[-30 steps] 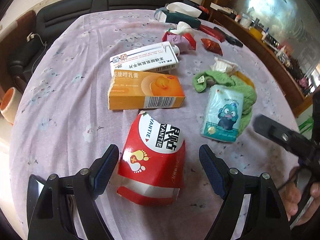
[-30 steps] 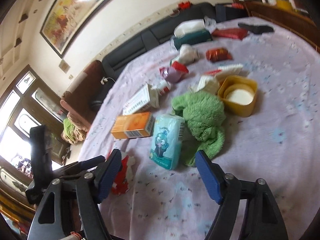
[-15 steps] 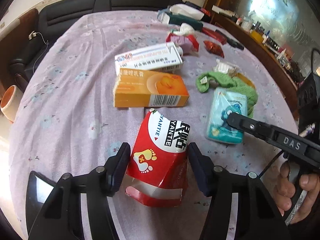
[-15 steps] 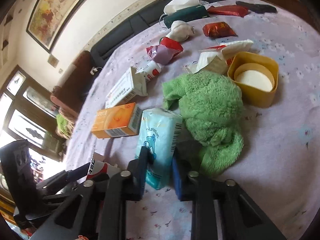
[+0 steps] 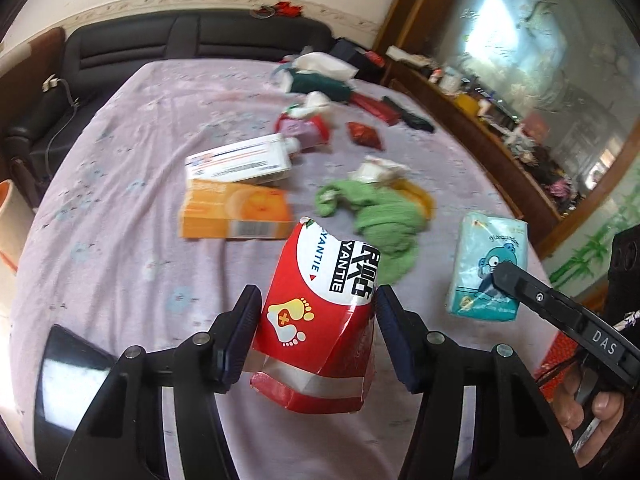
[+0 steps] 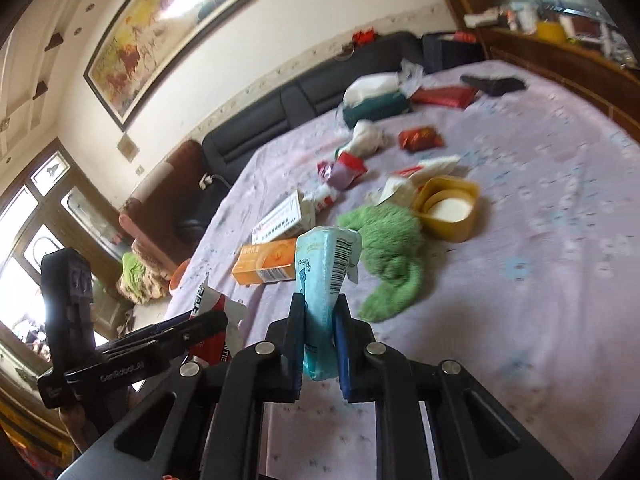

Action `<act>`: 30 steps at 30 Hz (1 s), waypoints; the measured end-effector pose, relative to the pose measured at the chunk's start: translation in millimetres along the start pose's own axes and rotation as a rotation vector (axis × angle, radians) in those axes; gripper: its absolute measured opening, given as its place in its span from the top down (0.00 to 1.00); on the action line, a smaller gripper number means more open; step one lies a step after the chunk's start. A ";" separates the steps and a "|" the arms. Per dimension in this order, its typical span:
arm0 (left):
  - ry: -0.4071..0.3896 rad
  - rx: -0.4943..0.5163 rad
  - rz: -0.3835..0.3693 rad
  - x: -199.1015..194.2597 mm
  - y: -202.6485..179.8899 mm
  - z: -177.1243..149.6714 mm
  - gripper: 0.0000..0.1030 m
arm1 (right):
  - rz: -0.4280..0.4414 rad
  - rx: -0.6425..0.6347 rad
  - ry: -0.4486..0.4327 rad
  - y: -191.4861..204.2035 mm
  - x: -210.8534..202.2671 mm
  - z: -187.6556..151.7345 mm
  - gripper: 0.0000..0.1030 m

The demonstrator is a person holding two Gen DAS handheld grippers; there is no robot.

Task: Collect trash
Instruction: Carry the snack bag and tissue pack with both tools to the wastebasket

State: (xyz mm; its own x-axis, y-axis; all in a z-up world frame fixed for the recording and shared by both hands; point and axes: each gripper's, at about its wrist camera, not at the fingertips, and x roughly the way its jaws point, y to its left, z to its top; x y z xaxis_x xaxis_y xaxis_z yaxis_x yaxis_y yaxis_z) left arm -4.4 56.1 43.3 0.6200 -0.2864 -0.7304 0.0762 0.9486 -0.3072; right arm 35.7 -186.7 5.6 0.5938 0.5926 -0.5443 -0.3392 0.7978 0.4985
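At frame bottom, both tongs grip: left tongs (image 5: 316, 330) hold red pouch (image 5: 320, 320), right tongs (image 6: 319, 344) pinch tissue pack (image 6: 326, 276) — soft pack may slip.

Bench (image 5: 120, 208) covered in matt lilac cloth with a faint flower print, slightly creased. Red pouch (image 5: 320, 320): glossy printed film, crumpled, a silvery band near its base. Tissue pack (image 6: 324, 276): thin, shiny plastic wrap, soft and dented. Orange box (image 5: 236, 212) and white box (image 5: 240, 160): smooth printed cardboard. Green cloth (image 6: 388, 252): fuzzy, rough pile. Yellow tub (image 6: 452, 208): smooth plastic. Left gripper (image 5: 316, 328) and right gripper (image 6: 320, 328): matt black plastic with bright metal screws. Sofa (image 5: 192, 40): dark, leather-like, dull sheen.
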 end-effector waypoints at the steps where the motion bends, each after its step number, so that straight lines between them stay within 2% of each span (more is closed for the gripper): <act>1: -0.003 0.009 -0.014 -1.5 -7.7 -1.0 0.44 | -0.005 0.005 -0.022 -2.2 -12.6 -1.9 0.87; 8: -0.022 0.098 -0.111 -15.2 -69.7 -8.6 0.44 | -0.042 0.009 -0.158 -11.4 -93.2 -14.5 0.87; 16: -0.047 0.190 -0.188 -36.5 -128.7 -17.3 0.44 | -0.072 0.023 -0.263 -24.7 -161.0 -31.2 0.87; 23: -0.068 0.231 -0.255 -57.5 -160.4 -22.4 0.44 | -0.096 0.034 -0.337 -31.5 -204.3 -42.1 0.87; 30: -0.082 0.262 -0.280 -71.4 -179.6 -28.2 0.44 | -0.106 0.031 -0.389 -27.0 -230.8 -51.3 0.87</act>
State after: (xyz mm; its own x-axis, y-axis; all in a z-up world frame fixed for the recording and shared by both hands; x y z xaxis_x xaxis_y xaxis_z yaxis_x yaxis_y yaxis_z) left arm -84.3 -97.6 133.4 0.6064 -0.5370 -0.5864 0.4413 0.8408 -0.3136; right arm -129.6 -339.3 83.2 0.8582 0.4159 -0.3009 -0.2423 0.8450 0.4767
